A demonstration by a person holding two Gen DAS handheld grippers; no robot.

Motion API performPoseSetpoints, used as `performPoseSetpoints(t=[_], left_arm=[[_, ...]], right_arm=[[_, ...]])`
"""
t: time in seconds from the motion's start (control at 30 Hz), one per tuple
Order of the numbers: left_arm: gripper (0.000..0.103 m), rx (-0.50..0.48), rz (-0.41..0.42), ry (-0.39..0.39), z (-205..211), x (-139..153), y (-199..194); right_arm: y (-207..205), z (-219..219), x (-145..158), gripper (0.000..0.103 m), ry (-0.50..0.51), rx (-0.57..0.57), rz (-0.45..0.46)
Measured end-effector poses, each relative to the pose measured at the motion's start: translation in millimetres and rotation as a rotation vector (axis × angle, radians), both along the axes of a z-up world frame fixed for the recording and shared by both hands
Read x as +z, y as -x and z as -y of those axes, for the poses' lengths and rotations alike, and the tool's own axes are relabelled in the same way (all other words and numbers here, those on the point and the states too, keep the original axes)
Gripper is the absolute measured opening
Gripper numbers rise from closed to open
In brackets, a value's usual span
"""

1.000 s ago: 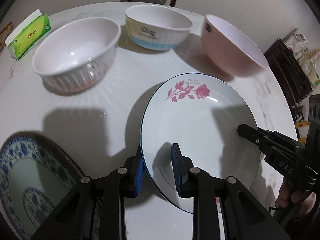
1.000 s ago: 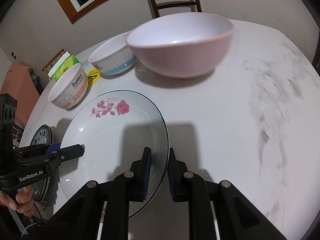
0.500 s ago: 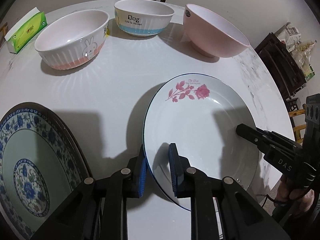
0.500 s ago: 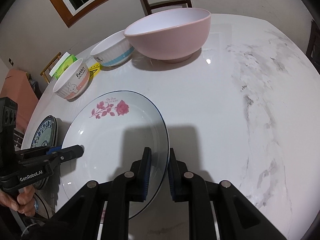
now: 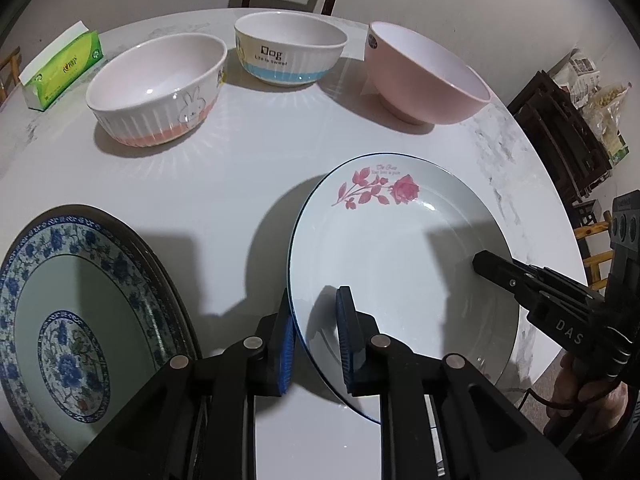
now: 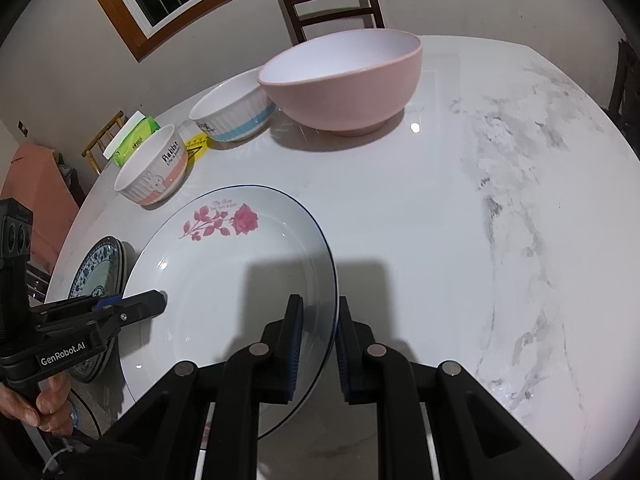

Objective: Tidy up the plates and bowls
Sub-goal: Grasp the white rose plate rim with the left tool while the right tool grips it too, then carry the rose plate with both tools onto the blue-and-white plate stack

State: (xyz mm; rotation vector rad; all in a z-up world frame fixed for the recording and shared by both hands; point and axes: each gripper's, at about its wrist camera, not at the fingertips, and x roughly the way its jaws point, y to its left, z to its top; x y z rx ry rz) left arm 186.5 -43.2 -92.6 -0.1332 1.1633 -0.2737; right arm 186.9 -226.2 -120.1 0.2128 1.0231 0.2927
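A white plate with a pink rose (image 5: 400, 248) (image 6: 224, 276) is held between both grippers a little above the marble table (image 5: 248, 176), casting a shadow on it. My left gripper (image 5: 315, 300) is shut on the plate's left rim, one blue pad under and one inside. My right gripper (image 6: 320, 304) is shut on the opposite rim; it also shows in the left wrist view (image 5: 486, 264). The left gripper (image 6: 158, 298) reaches in from the left in the right wrist view. A blue-patterned plate (image 5: 80, 320) (image 6: 96, 268) lies to the left.
At the table's far side stand a rabbit bowl (image 5: 156, 88) (image 6: 154, 172), a blue-banded bowl (image 5: 290, 54) (image 6: 236, 110) and a big pink bowl (image 5: 424, 76) (image 6: 344, 84). A green tissue pack (image 5: 60, 68) lies far left. A chair (image 6: 332, 4) stands behind the table.
Both grippers have drawn back with the rose plate, away from the bowls. The blue-patterned plate has come further into view at the left. The left jaws have narrowed on the rim.
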Motion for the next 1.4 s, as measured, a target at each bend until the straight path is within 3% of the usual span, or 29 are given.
performPoseSetpoints(t=[0.63, 1.4], left_arm=[[0.016, 0.078, 0.056, 0.01, -41.5, 29.1, 19.0], [0.016, 0.297, 0.105, -0.012, -150.2, 47.1, 65.9]], right_arm=[[10.0, -36.6, 28.4, 0.016, 0.013, 0.062, 0.056], [27.5, -147.1, 47.3, 0.015, -0.002, 0.255, 0.083]])
